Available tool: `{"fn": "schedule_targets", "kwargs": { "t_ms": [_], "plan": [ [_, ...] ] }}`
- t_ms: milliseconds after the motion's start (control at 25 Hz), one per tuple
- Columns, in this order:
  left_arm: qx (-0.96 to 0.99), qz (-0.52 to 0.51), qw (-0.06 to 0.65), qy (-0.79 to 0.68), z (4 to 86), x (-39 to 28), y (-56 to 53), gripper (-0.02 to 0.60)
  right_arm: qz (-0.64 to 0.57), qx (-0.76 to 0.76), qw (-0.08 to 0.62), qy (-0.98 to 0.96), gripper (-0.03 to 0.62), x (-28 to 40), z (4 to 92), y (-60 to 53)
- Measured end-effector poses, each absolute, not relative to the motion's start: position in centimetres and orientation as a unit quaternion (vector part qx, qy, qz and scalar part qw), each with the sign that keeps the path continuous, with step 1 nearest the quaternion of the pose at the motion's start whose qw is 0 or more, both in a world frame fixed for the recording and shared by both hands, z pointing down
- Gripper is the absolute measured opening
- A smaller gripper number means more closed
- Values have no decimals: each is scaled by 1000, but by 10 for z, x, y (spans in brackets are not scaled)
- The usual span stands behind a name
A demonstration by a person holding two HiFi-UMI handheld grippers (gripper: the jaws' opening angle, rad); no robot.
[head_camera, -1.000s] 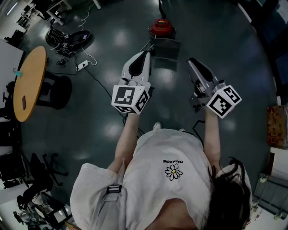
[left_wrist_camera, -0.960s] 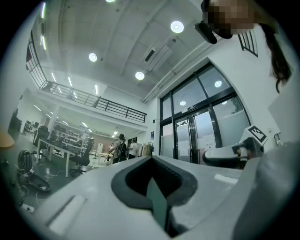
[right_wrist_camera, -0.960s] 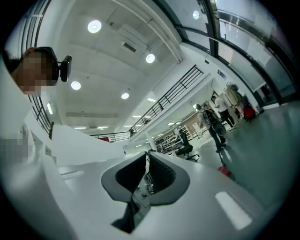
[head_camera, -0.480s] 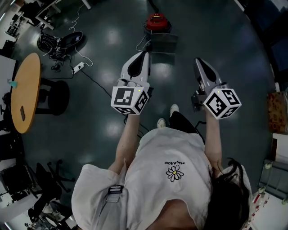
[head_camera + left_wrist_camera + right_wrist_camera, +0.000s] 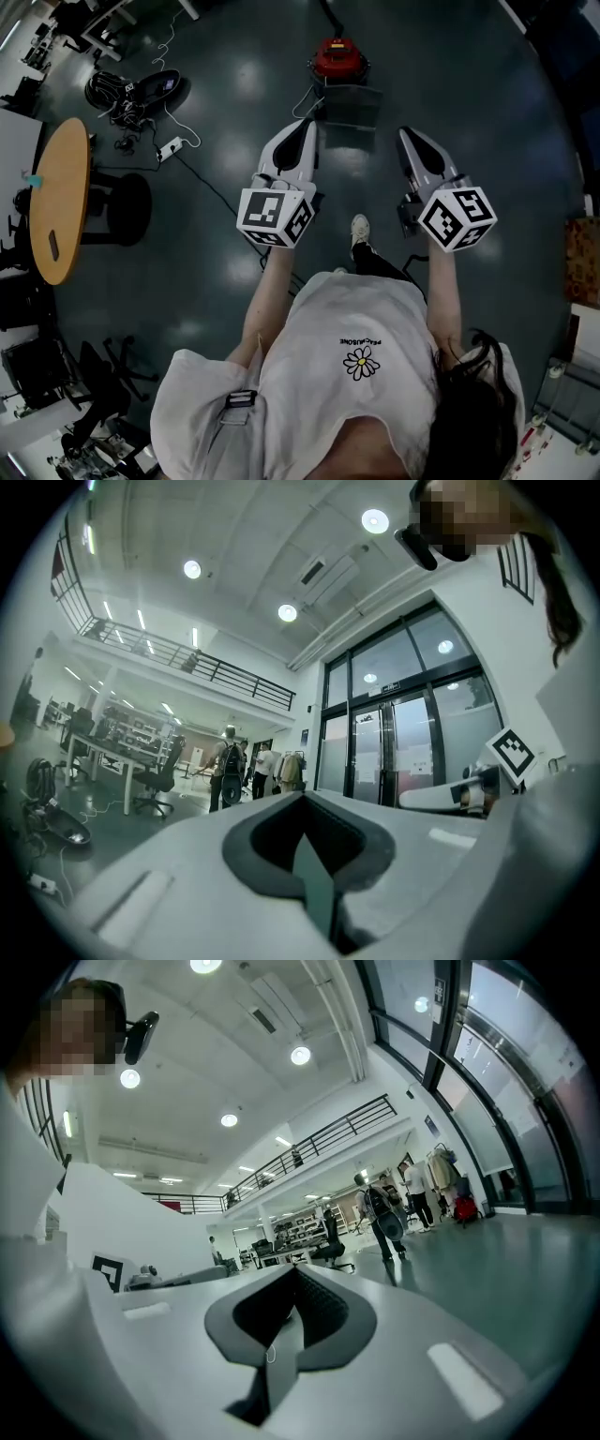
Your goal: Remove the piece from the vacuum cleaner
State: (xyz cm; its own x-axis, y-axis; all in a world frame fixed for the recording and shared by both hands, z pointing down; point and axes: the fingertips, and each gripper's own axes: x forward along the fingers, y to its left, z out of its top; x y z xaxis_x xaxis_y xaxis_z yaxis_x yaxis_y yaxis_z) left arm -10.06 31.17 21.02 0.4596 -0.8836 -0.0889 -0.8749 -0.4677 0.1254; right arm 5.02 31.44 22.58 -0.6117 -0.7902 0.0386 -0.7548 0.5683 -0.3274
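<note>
Round table: a wooden-topped table [image 5: 58, 187] stood at the far left, with a small dark flat thing lying on it and a black chair [image 5: 120, 197] tucked just beside it.
Cable heap: a tangle of black cables and gear [image 5: 131, 89] lay on the dark floor beyond the table, near a white power strip [image 5: 170, 146].
Left gripper: the left gripper [image 5: 305, 131] was held out level over the floor, its marker cube towards the person. Its claw was pinched together with nothing in it.
Vacuum cleaner: the red vacuum cleaner [image 5: 338, 56] sat on the floor ahead of both grippers, apart from them, with a black hose running off its far side.
Grey piece: a grey box-shaped part [image 5: 349, 105] sat right against the near side of the red body, between the vacuum cleaner and the gripper tips. Neither gripper touched it.
Shoe: one white shoe [image 5: 360, 228] showed on the floor between the two arms.
Right gripper: the right gripper [image 5: 409, 137] was also held level, beside the left one and a little apart. Its claw was fully closed and empty.
Background: a few people [image 5: 230, 775] stood well off across the hall, under a railed upper gallery, with tall glass doors [image 5: 394, 747] to their right.
</note>
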Motion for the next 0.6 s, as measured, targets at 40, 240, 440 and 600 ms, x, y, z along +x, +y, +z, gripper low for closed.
{"fn": "schedule_targets", "kwargs": {
  "t_ms": [40, 240, 440, 600],
  "plan": [
    [853, -70, 30, -516, 209, -100, 300, 0, -153, -436, 54, 885, 23, 51, 225, 301],
    [854, -61, 22, -517, 204, -89, 240, 0, -141, -430, 45, 891, 23, 65, 222, 238],
    [849, -50, 30, -525, 217, -80, 200, 0, -146, -424, 38, 893, 23, 81, 231, 191],
    [846, -51, 37, -530, 225, -84, 177, 0, -150, -416, 32, 896, 23, 76, 237, 161]
  ]
}}
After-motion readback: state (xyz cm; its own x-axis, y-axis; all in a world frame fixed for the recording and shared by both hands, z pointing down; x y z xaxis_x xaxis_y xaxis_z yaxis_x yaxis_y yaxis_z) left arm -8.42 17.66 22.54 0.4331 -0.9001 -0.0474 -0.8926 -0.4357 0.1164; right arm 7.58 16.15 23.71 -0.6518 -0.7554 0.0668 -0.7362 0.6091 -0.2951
